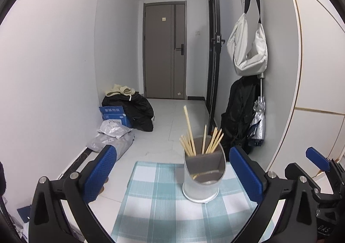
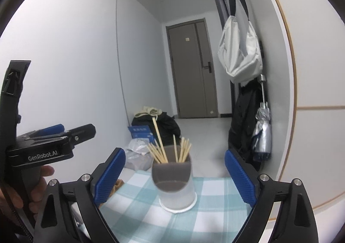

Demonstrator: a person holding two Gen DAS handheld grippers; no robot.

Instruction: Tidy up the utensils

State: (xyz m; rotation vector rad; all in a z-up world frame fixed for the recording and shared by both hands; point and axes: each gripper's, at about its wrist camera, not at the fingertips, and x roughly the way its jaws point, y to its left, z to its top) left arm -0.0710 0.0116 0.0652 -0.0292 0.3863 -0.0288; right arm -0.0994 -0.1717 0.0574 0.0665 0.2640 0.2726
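A white utensil holder (image 1: 203,175) with a grey inner divider stands on a teal checked tablecloth (image 1: 155,199). Several wooden chopsticks (image 1: 200,139) stand in its back compartment. My left gripper (image 1: 172,169) is open and empty, its blue pads either side of the holder, which sits nearer the right pad. In the right wrist view the holder (image 2: 174,184) and chopsticks (image 2: 170,150) stand between the open, empty right gripper's (image 2: 174,178) pads. The left gripper (image 2: 54,143) shows at the left of that view; the right gripper's finger (image 1: 319,159) shows at the right of the left view.
The table edge drops to a white tiled floor. Bags, a blue box (image 1: 114,114) and black clothing (image 1: 138,111) lie by the left wall. A white bag (image 1: 248,49), dark coat (image 1: 239,113) and folded umbrella (image 1: 257,122) hang on the right wall. A brown door (image 1: 165,49) is at the far end.
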